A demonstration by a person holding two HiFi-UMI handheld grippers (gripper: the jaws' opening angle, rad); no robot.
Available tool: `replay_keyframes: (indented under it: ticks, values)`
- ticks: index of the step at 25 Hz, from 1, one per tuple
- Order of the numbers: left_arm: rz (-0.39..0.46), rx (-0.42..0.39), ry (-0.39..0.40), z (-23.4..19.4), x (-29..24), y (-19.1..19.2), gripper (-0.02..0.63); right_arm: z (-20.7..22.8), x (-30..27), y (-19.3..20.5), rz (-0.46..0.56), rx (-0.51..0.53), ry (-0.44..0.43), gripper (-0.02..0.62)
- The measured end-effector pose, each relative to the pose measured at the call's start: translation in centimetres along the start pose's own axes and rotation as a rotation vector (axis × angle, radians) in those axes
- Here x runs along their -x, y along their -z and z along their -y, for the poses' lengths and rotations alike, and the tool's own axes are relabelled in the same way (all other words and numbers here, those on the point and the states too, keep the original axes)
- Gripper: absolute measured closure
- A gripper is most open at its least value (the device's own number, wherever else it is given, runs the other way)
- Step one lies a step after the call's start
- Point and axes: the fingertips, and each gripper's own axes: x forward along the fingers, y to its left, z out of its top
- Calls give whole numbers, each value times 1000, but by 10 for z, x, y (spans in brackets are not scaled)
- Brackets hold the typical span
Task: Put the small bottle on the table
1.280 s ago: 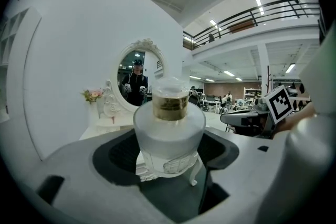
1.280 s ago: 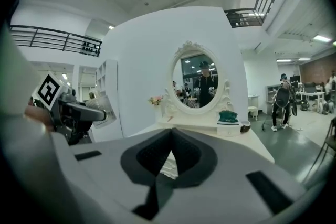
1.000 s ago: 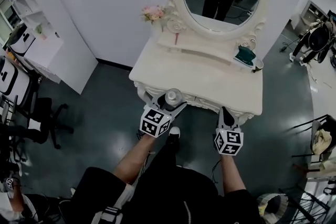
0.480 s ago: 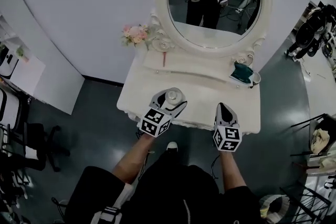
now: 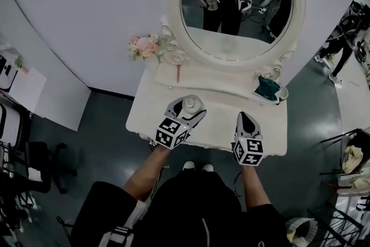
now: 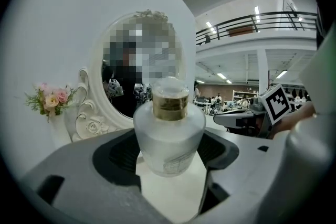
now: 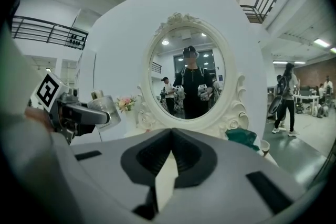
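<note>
A small frosted glass bottle [image 5: 191,103] with a gold collar [image 6: 169,105] stands upright between the jaws of my left gripper [image 5: 187,110], which is shut on its body [image 6: 168,136]. It hangs over the front half of the white dressing table [image 5: 222,115]. The right gripper view shows the same bottle [image 7: 104,108] off to the left, in the left gripper. My right gripper [image 5: 247,119] is level with it over the table's front right part. Its jaws meet at the tips [image 7: 169,136] with nothing between them.
An oval mirror [image 5: 234,3] in a carved white frame rises at the table's back. Pink flowers [image 5: 143,46] stand at its back left, and a green object [image 5: 267,88] beside a cup at its back right. Dark chairs [image 5: 34,162] stand on the floor to the left.
Both grippers have moved forward from the table's front edge to over its top, with the bottle still in the left one. The table and mirror have drawn closer.
</note>
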Motion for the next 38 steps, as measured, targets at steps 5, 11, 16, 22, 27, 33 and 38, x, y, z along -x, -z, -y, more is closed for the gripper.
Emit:
replay_keyframes:
  ticks: [5, 11, 16, 22, 27, 33, 38]
  values:
    - [2, -4, -13, 0, -10, -8, 276, 9, -10, -7, 5, 6, -22, 592]
    - [10, 3, -58, -5, -13, -8, 276, 15, -19, -8, -9, 22, -61, 592]
    - [-12, -3, -112, -23, 2, 5, 276, 0, -33, 2, -32, 13, -105, 592]
    - [-21, 21, -239, -65, 46, 18, 276, -46, -65, 0, -36, 42, -219, 592]
    - [-36, 62, -321, -94, 72, 39, 276, -70, -79, 8, -63, 52, -278, 592]
    - [-60, 131, -374, -109, 83, 77, 276, -78, -87, 40, -145, 63, -311, 592]
    - [-119, 166, -386, -118, 81, 120, 276, -86, -94, 65, -207, 65, -333, 592]
